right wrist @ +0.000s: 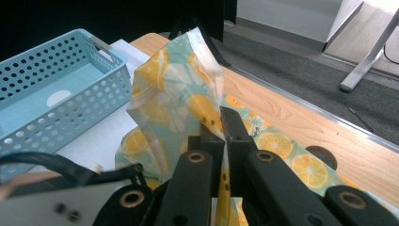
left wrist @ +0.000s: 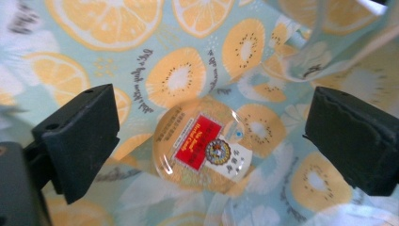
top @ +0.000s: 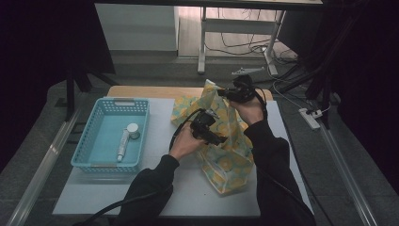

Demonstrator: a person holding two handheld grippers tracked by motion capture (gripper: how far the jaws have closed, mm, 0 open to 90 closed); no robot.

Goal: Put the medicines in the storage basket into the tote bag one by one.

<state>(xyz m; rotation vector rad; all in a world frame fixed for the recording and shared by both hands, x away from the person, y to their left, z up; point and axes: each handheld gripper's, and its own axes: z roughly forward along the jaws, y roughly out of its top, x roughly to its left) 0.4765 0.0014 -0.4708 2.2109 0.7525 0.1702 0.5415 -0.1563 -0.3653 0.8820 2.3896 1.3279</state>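
A pale blue bag (top: 225,155) printed with orange and kiwi slices lies crumpled on the white table (top: 188,188), right of centre, its mouth held up toward the far side. The right gripper (top: 226,93), in the person's raised right hand (top: 248,109) at the far edge of the bag, has its jaws pinched together on the bag's rim, holding the fabric upright. The left gripper (top: 225,138), in the left hand (top: 184,145), points into the bag's opening from the near left; its jaws stand wide apart with nothing between the pads.

The left gripper view looks down inside the bag, where a round clear-lidded tin (left wrist: 203,147) with a red label rests on the printed lining, seen between the spread jaws but not touched by them. The right gripper view shows the clamped fold of fabric rising to a peak. The high view adds a light blue perforated basket (top: 94,136) at the left of the table, well apart from the bag, holding a white tube (top: 123,143) and a small round jar (top: 133,130).
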